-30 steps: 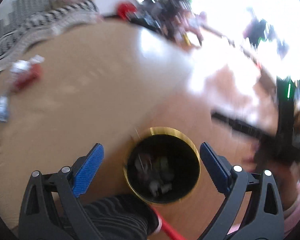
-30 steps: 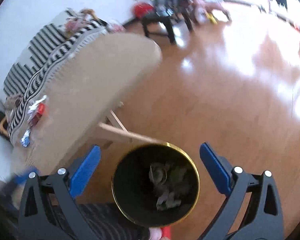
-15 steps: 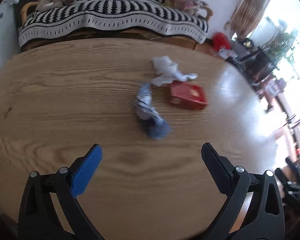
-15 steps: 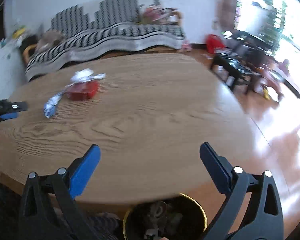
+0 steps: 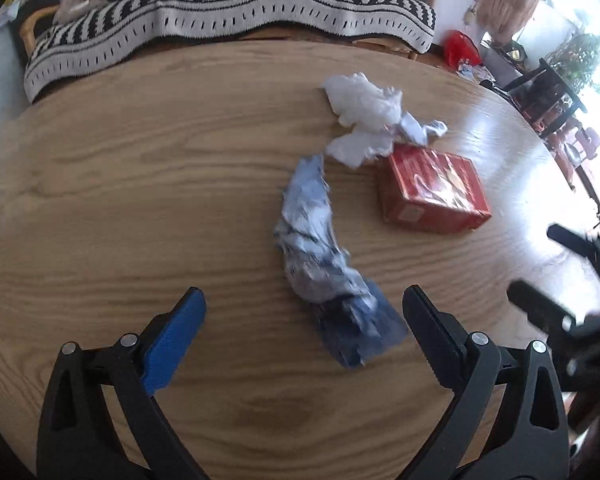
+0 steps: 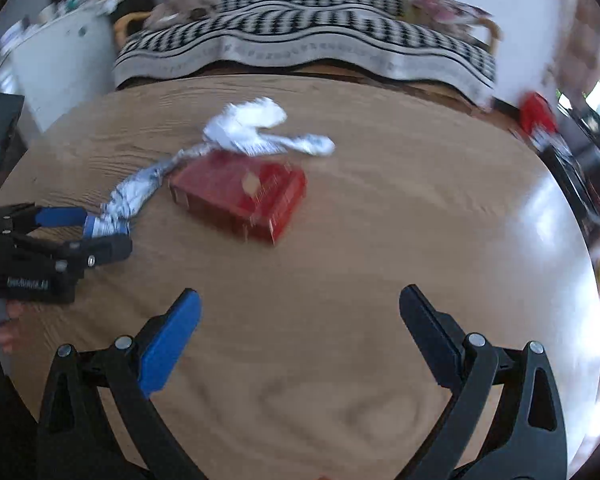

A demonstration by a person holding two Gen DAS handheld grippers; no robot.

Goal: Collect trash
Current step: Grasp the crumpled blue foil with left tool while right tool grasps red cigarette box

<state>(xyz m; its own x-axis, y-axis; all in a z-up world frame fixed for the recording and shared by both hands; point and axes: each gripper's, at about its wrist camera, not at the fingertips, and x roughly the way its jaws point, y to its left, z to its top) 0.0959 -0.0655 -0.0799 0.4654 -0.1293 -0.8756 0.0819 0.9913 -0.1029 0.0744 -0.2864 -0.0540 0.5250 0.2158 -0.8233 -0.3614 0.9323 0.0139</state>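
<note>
A crumpled blue-and-white wrapper (image 5: 320,256) lies on the round wooden table (image 5: 120,200), its near end just ahead of my open left gripper (image 5: 304,312). A red box (image 5: 434,190) lies to its right and white crumpled paper (image 5: 366,120) behind it. In the right wrist view the red box (image 6: 240,196), the white paper (image 6: 256,128) and the wrapper (image 6: 136,192) lie ahead and left of my open, empty right gripper (image 6: 300,320). The left gripper (image 6: 88,236) shows there at the wrapper's near end, and the right gripper (image 5: 556,272) shows blurred at the left view's right edge.
A sofa with a black-and-white striped throw (image 5: 228,4) stands behind the table. A red bag (image 5: 460,48) and dark chairs (image 5: 548,92) are on the floor to the right. A white cabinet (image 6: 60,68) stands at the left.
Both grippers have swung up from the gold-rimmed bin to the tabletop and moved closer to the trash. The left gripper now reaches the wrapper's near end.
</note>
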